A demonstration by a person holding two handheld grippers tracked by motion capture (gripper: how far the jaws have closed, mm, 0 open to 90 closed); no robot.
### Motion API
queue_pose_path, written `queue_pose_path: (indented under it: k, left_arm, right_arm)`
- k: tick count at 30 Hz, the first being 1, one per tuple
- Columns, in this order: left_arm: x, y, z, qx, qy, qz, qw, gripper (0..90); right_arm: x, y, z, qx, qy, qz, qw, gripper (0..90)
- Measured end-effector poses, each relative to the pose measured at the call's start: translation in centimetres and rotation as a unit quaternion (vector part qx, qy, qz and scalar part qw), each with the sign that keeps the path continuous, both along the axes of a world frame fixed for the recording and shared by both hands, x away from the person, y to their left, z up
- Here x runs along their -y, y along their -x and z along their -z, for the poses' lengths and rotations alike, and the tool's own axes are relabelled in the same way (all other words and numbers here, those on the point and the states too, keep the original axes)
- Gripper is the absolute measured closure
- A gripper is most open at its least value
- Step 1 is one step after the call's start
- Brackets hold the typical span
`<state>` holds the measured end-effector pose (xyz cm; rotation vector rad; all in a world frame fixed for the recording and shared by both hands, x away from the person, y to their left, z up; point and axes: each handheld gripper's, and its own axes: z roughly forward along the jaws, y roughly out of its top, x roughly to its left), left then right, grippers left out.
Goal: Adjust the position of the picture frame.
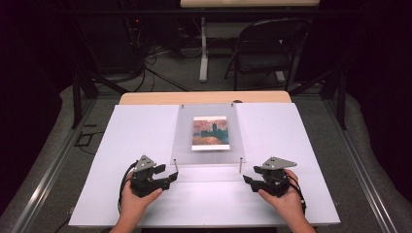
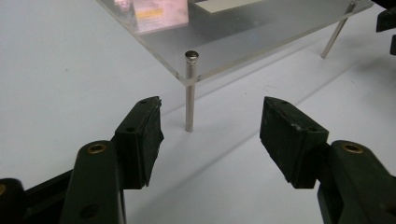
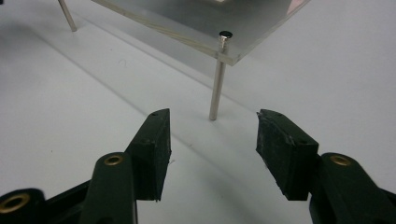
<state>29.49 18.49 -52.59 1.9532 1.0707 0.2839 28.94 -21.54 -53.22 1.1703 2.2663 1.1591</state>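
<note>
Both grippers, left [image 1: 166, 175] and right [image 1: 248, 180], rest near the bench's [image 1: 136, 141] front edge, jaws apart and empty, facing a clear plate [image 1: 209, 155] on pins.

Two bare hands, each around a black handheld gripper.

The left gripper [image 1: 167, 175] and right gripper [image 1: 248, 179] are built from black angular parts, and each carries a grey three-cornered plate on top, dotted with small dark holes. A black cable loops off the outer side of each one, beside the wrist. The left hand [image 1: 137, 196] and right hand [image 1: 281, 198] come in with bare forearms; no sleeve is seen. Up close, each jaw is a thick, flat-faced black block with scuffed, chipped edges, fixed to a dark arm by a brass-coloured ringed screw, with smaller holes along the block's top edge.
</note>
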Motion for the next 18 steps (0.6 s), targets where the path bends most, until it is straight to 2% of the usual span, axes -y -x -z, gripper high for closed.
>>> queue_pose_path:
  k: [3,5,9,13,18]
  left_arm:
    - [-0.5,0.4,-0.5,0.002,-0.003,0.000,1.0000,38.0]
    - [-0.7,0.4,-0.8,0.003,0.006,0.001,1.0000,37.4]
    - [-1.1,0.1,-1.6,0.009,0.012,-0.001,0.9999,37.3]
    - [-1.7,-0.8,-2.5,0.019,0.016,-0.008,0.9997,37.6]
    - [-2.2,-2.8,-3.6,0.031,0.017,-0.015,0.9993,39.1]
  right_arm:
    - [0.1,0.4,-0.6,0.003,-0.001,-0.004,1.0000,44.0]
    - [0.4,0.7,-1.0,0.005,0.007,-0.001,1.0000,42.8]
    - [1.1,0.7,-2.1,0.017,-0.003,0.000,0.9999,41.8]
    - [1.8,-0.2,-3.0,0.024,0.005,0.005,0.9997,39.0]
    - [2.6,-2.1,-4.0,0.016,-0.016,0.013,0.9997,38.1]
